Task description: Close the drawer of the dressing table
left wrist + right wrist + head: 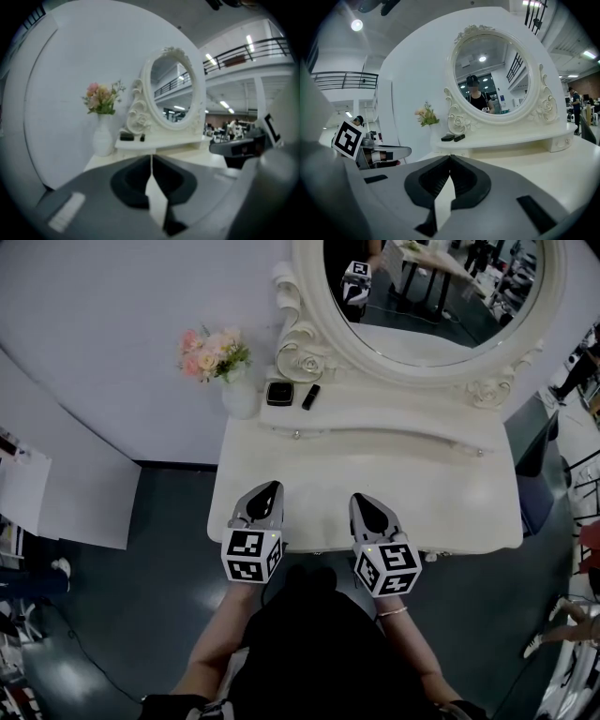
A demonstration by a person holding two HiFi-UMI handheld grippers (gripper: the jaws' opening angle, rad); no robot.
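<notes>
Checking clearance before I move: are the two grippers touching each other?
Apart. The head view shows a strip of bare dressing table top between the left gripper and the right gripper.

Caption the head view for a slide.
Left gripper and right gripper, both shut, over the white dressing table, facing its oval mirror.

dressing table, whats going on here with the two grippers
A person is at the white dressing table with a gripper in each hand. The left gripper and right gripper hang side by side over the tabletop's front edge, both with jaws shut on nothing. No drawer shows sticking out in the head view, so it looks closed, though the front is mostly hidden.
</notes>
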